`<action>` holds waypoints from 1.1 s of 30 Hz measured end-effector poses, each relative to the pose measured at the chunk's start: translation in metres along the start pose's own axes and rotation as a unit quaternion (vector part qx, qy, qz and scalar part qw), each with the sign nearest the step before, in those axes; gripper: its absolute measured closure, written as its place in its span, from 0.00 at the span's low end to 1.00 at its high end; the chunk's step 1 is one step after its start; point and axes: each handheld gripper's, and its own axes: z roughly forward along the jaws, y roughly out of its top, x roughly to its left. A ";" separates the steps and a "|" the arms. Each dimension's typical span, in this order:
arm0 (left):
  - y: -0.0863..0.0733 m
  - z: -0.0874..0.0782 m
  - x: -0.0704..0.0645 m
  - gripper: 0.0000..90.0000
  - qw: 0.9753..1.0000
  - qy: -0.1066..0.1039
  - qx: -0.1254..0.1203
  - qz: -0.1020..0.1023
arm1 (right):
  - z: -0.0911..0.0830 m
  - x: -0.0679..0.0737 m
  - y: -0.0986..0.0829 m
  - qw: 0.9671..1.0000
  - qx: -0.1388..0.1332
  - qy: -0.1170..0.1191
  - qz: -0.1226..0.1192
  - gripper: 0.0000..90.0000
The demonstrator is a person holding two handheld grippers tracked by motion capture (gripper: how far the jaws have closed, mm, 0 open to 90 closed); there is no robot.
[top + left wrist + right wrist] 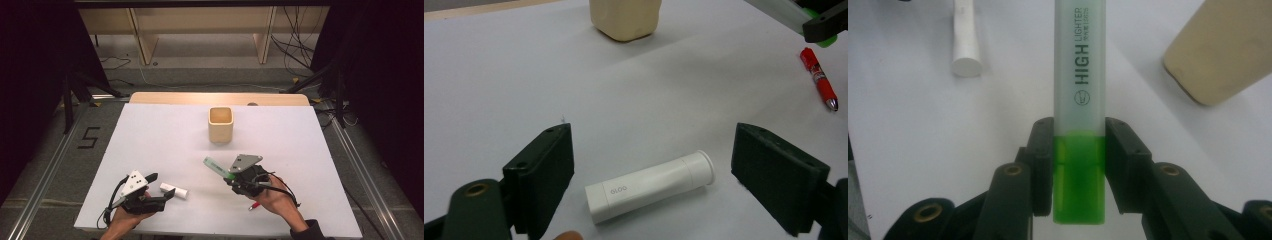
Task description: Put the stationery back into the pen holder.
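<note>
My right gripper point(231, 175) point(1079, 150) is shut on a green highlighter point(216, 167) point(1080, 90), clamped near its green end, with the pale body sticking out toward the left. A white glue stick point(174, 190) point(650, 186) point(966, 40) lies on the white table point(150, 140). My left gripper point(162, 186) point(651, 180) is open, one jaw on each side of the glue stick, not touching it. A beige square cup point(220, 124) point(625, 19) point(1223, 55) stands upright in the middle of the table, beyond both grippers.
A red pen point(254, 205) point(819, 79) lies on the table near the right hand. Beyond the table's far edge stand wooden shelving point(200, 30), cables on the floor and dark stands at both sides.
</note>
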 end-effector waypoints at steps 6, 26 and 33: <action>0.000 0.000 0.000 0.19 1.000 0.000 0.001 0.001 | -0.001 0.011 0.002 0.999 0.001 -0.004 -0.033 0.75; 0.001 0.001 0.001 0.19 1.000 -0.002 0.004 0.000 | -0.004 0.037 -0.003 0.993 -0.004 -0.030 -0.118 0.75; 0.002 0.001 0.002 0.19 1.000 -0.004 0.009 -0.002 | -0.004 0.047 -0.006 0.988 -0.002 -0.040 -0.151 0.75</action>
